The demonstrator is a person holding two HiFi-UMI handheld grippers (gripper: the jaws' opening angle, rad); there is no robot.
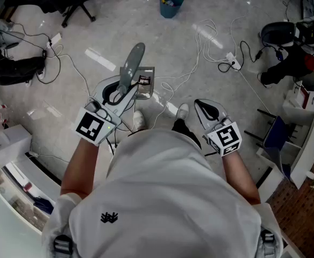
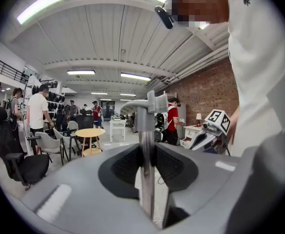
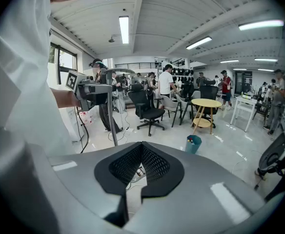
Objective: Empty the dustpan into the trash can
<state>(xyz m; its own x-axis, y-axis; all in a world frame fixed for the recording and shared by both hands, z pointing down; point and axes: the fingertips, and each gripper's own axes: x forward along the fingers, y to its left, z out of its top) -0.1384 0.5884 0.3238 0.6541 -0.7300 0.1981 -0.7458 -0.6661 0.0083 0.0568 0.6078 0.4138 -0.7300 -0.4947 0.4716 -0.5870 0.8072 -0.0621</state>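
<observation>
No legible words or numbers. Only wordless black square patterns on the white cubes of the left gripper (image 1: 126, 90) and right gripper (image 1: 199, 105), plus a small black emblem (image 1: 109, 217) on a white shirt (image 1: 162, 192).

floor (image 1: 119, 15): pale grey, glossy, reflecting the lights; white cables (image 1: 200, 47) trailing across it
ceiling (image 3: 181, 13): white, strip lights (image 3: 124, 29) glowing
wall (image 2: 201, 94): red brick, running along one side
furniture: round yellow table (image 3: 206, 103) and black office chair (image 3: 150, 112) standing on open floor
</observation>
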